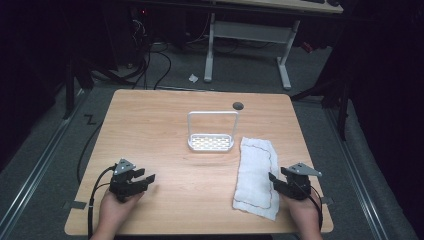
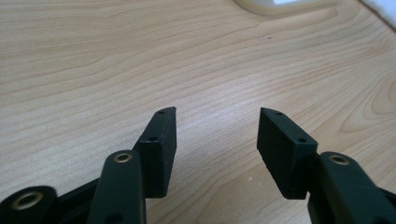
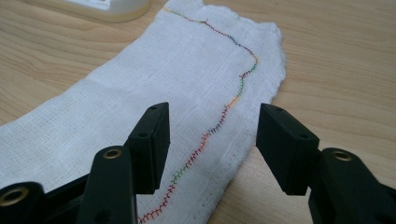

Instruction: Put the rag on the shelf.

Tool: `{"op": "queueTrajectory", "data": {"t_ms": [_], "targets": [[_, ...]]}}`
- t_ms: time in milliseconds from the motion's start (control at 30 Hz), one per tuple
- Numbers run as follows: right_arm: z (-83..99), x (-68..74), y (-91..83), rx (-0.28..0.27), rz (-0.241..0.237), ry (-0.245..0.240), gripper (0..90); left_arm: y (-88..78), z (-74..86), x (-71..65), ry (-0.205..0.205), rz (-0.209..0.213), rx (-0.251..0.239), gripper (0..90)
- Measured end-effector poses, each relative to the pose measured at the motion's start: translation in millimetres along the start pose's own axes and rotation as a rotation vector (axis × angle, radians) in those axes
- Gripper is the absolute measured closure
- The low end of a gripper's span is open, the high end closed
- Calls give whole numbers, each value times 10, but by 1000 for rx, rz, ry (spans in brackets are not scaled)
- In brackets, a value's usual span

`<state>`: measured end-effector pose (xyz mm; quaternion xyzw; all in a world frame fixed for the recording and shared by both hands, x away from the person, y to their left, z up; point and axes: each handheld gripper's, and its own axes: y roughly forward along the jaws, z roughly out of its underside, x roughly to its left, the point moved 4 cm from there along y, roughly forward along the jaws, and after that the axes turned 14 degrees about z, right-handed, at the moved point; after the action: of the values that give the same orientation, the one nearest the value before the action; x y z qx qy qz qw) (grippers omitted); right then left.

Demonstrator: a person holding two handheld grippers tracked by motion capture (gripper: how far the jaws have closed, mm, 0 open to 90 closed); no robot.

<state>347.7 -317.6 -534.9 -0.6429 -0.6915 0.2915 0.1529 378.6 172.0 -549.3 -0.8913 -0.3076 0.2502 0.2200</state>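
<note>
No legible text, label, brand, number or sign on any surface in the views.

We see our left tool [image 1: 140,178] and right tool [image 1: 278,181], both matte black, blocky flat jaws with small screw holes, brass-ringed pivot holes on the arms, grey three-cornered plate atop each, black cable trailing from each, our hands bare, no sleeves

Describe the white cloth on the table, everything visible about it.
The white cloth is a thin, loosely woven rectangle with ragged edges and a wavy line of multicoloured stitching near its border. It lies flat and unfolded on the wooden table, right of the white rack, not touching it. The right gripper hovers open over its near right edge.
</note>
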Motion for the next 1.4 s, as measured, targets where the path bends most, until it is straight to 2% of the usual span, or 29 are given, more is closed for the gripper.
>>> {"op": "queueTrajectory", "data": {"t_ms": [133, 200, 400, 500, 633, 667, 733, 767, 800, 833, 900, 933, 1000, 1033, 1067, 1133, 1167, 1200, 1267, 1300, 1400], "targets": [[29, -38, -1, -15, 21, -10, 436, 21, -20, -44, 16, 9, -16, 455], [65, -79, 8, -22, 29, -18, 432, 41, -18, -57, 35, -11, -3, 447], [113, -142, -8, -18, -17, 31, 405, 56, 24, -74, 19, -8, -14, 429], [134, -126, -13, -14, -14, 6, 395, 63, 39, -79, 23, -11, -8, 430], [139, -106, -15, -18, -34, 5, 407, 68, 47, -85, 18, -4, -13, 427], [116, -111, -16, -30, -19, 11, 447, 64, 45, -83, 14, 1, -20, 429], [102, -109, -19, -29, -14, 19, 460, 62, 44, -82, 10, 6, -22, 432], [77, -97, -30, -36, -15, 27, 525, 57, 45, -79, 1, 17, -28, 448], [77, -97, -30, -36, -15, 27, 525, 57, 45, -79, 1, 17, -28, 454], [68, -84, -40, -41, -15, 16, 569, 57, 47, -79, -5, 21, -32, 454], [38, -9, -52, -40, -47, -8, 668, 55, 53, -79, -9, 25, -32, 468], [38, -9, -52, -40, -47, -8, 668, 56, 57, -80, -11, 26, -32, 468], [11, 72, -30, -17, -99, 1, 778, 62, 66, -84, -15, 24, -31, 469], [-29, 173, 28, 13, -128, -32, 846, 70, 70, -88, -20, 24, -30, 468], [-29, 173, 28, 13, -128, -32, 846, 70, 70, -88, -20, 24, -30, 468], [-83, 256, 112, 32, -136, -77, 900, 76, 64, -96, -16, 26, -29, 467], [-150, 307, 245, 67, -148, -78, 900, 76, 60, -102, -13, 26, -29, 467], [-150, 307, 245, 67, -148, -78, 900, 76, 59, -106, -13, 28, -29, 467], [-189, 334, 351, 88, -136, -97, 900, 74, 63, -107, -12, 31, -26, 470], [-195, 341, 451, 119, -135, -81, 900, 71, 66, -103, -11, 29, -27, 471], [-173, 339, 447, 117, -143, -66, 900, 65, 72, -90, -12, 32, -27, 475]]}}
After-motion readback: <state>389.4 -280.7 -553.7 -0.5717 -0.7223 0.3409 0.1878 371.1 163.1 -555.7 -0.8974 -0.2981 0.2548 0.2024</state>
